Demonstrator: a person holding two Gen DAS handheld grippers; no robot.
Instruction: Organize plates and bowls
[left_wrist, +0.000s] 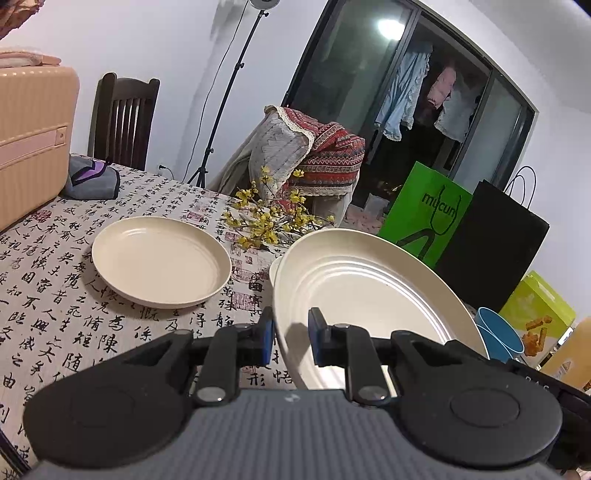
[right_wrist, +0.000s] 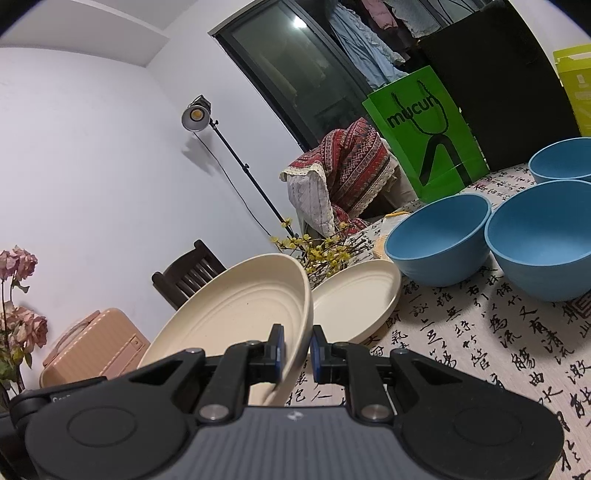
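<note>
Two plates carried for stacking
Each gripper, left gripper (left_wrist: 291, 332) and right gripper (right_wrist: 297, 345), pinches a round cream plastic plate (left_wrist: 369, 291) (right_wrist: 240, 314) by its rim, tilted above the calligraphy tablecloth (left_wrist: 55, 295).

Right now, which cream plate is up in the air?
The tilted plate pinched at its rim by the left tongs. The other plate lies flat on the tablecloth, with nothing holding it.

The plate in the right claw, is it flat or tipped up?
Tipped up. The cream plate slants, with its far rim raised off the table while the right claw pinches its near rim.
</note>
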